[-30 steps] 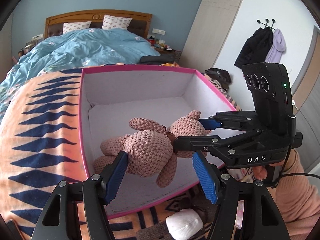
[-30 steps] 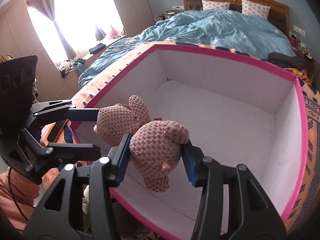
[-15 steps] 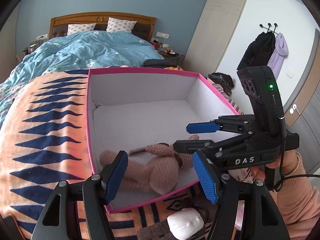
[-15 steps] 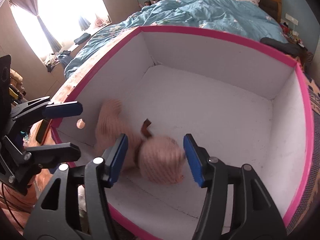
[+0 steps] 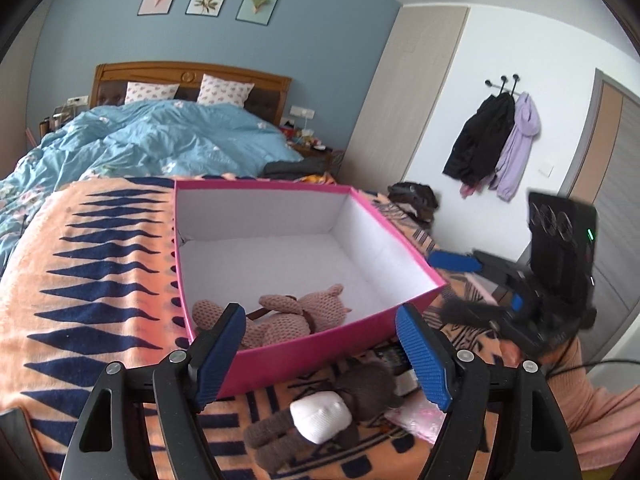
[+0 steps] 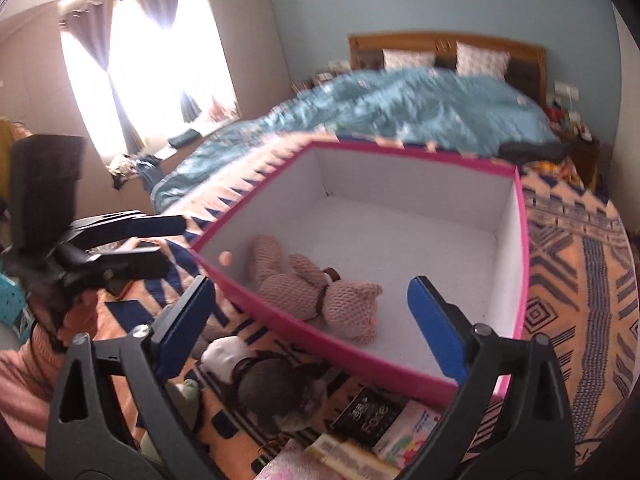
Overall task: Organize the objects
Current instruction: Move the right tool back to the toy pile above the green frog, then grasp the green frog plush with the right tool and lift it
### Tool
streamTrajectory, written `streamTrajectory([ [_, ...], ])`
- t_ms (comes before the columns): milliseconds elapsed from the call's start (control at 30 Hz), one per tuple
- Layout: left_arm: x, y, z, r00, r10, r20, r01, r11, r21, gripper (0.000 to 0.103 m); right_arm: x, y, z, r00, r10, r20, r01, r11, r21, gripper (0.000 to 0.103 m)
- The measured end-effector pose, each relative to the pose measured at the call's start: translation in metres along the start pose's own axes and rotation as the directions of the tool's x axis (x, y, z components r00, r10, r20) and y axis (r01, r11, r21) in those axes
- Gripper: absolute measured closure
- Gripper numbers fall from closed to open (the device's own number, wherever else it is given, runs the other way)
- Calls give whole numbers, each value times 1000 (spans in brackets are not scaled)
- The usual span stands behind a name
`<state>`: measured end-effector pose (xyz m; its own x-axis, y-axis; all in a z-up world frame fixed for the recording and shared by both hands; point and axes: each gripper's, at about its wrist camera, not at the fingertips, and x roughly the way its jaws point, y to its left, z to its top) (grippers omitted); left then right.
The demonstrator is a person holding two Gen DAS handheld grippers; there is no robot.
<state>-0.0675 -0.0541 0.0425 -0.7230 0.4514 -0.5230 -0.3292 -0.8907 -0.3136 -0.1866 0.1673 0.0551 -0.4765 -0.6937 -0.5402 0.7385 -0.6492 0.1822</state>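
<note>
Both grippers' fingers are spreading apart, empty, while the knitted bear (image 5: 288,316) lies in the pink box (image 5: 340,336).

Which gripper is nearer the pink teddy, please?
Left. The left gripper is outside the box corner holding the pink teddy; the right gripper, beyond the opposite wall. Both opening, empty.

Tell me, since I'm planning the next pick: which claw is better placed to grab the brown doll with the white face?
Probably left. The brown doll lies between and just ahead of the left claw, whose jaws are opening, empty. In the right claw view it sits off toward the left finger.
</note>
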Motion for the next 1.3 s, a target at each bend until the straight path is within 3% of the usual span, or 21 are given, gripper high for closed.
streamTrajectory([
  [133,-16,-1,-2,999,-42,33,43,999,-33,23,-13,17,-27,996,80,-37,-80,997,2,6],
  [233,-29,-7,-3,996,-69,64,72,997,-38,23,-7,28,-52,987,117,-113,-116,993,15,6],
  [367,-46,-19,-6,993,-71,94,71,997,0,23,1,46,-87,963,181,-202,-183,983,9,15],
  [467,-56,-25,-18,995,-34,98,30,999,37,20,1,60,-109,941,238,-241,-241,970,17,19],
  [667,-43,-12,-57,999,50,3,-50,999,0,20,0,93,-139,894,318,-315,-344,938,-29,19],
  [800,-34,3,-83,995,69,-67,-72,996,-56,20,13,105,-155,886,282,-369,-328,942,-66,22],
  [833,-33,6,-87,995,71,-77,-76,995,-67,20,17,107,-158,885,267,-382,-316,946,-70,32],
  [900,-32,10,-96,993,64,-95,-72,993,-89,20,23,106,-162,884,246,-397,-295,953,-68,43],
  [967,-31,13,-104,993,60,-106,-70,993,-93,20,24,99,-160,883,272,-382,-306,952,-29,44],
  [1300,-7,-1,-128,980,-7,-201,2,1000,-25,20,17,43,-124,942,220,-252,-198,974,109,49],
])
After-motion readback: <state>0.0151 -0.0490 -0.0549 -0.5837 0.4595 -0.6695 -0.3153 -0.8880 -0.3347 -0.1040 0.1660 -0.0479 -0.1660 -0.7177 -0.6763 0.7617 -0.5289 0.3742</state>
